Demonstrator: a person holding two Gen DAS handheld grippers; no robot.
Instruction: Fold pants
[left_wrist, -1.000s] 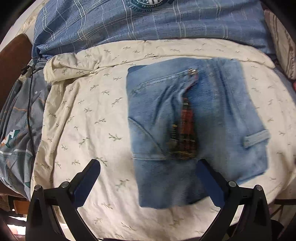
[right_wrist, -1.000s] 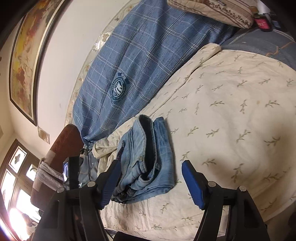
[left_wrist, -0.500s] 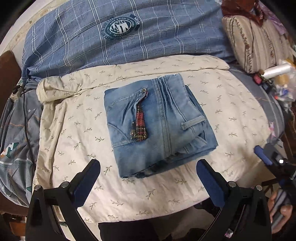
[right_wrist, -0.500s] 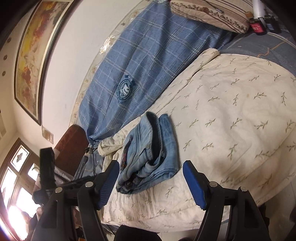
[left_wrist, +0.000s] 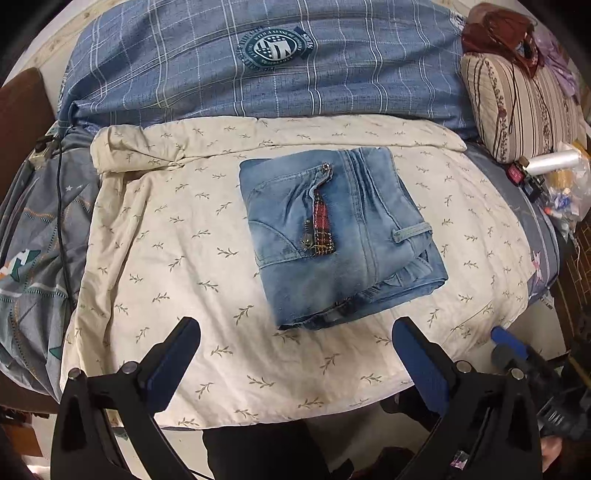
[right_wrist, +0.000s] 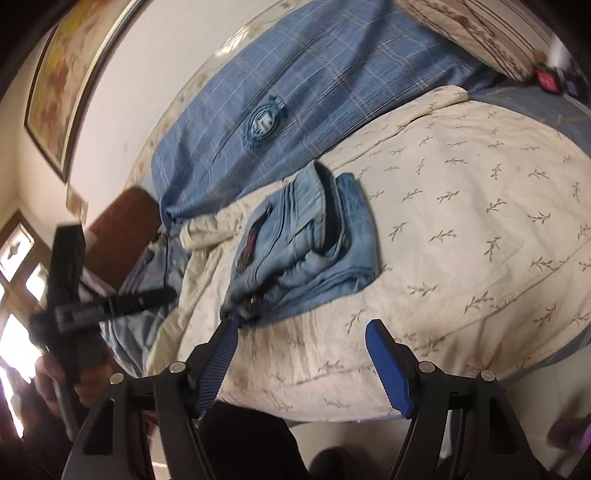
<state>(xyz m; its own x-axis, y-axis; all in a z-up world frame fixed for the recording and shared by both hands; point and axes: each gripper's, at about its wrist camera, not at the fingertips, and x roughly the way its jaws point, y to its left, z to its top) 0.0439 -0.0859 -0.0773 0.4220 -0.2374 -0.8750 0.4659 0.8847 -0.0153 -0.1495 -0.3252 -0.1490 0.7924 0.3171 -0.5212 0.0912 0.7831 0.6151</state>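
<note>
The light blue denim pants (left_wrist: 340, 236) lie folded into a compact stack on the cream leaf-print sheet (left_wrist: 166, 236), with a red plaid zipper tab on top. They also show in the right wrist view (right_wrist: 303, 247), layered edges facing me. My left gripper (left_wrist: 295, 350) is open and empty, held back from the near edge of the stack. My right gripper (right_wrist: 301, 347) is open and empty, near the bed's front edge, its left finger just short of the stack's corner. The right gripper also shows at the lower right of the left wrist view (left_wrist: 517, 354).
A blue plaid blanket (left_wrist: 258, 66) with a round crest lies behind the sheet. A striped pillow (left_wrist: 517, 99) and small clutter (left_wrist: 554, 177) sit at the right. A patterned grey cover with a black cable (left_wrist: 37, 229) is at the left. A framed picture (right_wrist: 70, 74) hangs on the wall.
Both grippers have pulled back from the folded pants toward the bed's front edge. The stack now looks smaller and farther away in the left view. The pants have not moved.
</note>
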